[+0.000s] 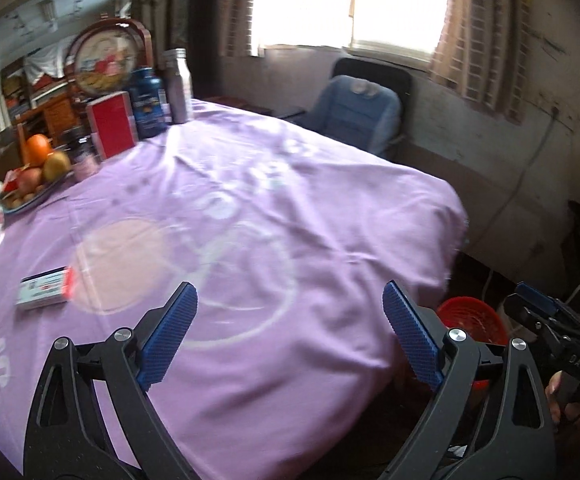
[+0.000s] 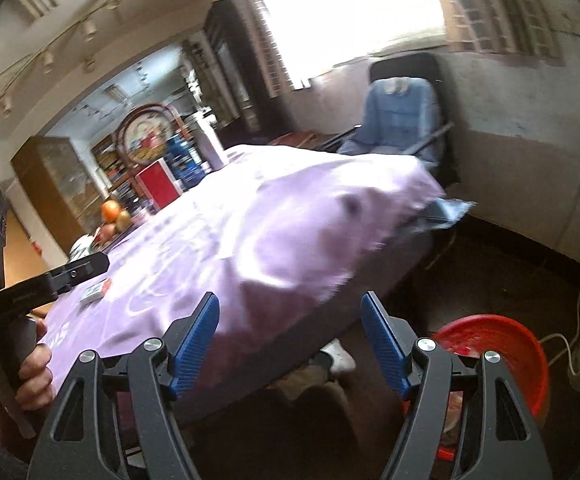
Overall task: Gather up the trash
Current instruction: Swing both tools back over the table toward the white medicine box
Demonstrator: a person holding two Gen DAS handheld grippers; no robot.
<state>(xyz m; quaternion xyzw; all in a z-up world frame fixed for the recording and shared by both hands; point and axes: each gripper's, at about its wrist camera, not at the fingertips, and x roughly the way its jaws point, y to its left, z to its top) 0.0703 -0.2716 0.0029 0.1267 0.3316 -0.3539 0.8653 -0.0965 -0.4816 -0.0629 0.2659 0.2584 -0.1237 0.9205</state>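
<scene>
Red bin (image 2: 502,344) on floor; both grippers tilted down (jaws apart, empty).

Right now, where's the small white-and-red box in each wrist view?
Left wrist: small white-and-red box lies lower left on the purple tablecloth, left of the jaws.
Right wrist: same box, small, left of centre near the cloth's near edge.
Shared landmark: red bin on the floor, lower right in both.

The red bin (image 1: 472,320) is half hidden behind the tablecloth (image 1: 249,220); its contents cannot be made out.
</scene>
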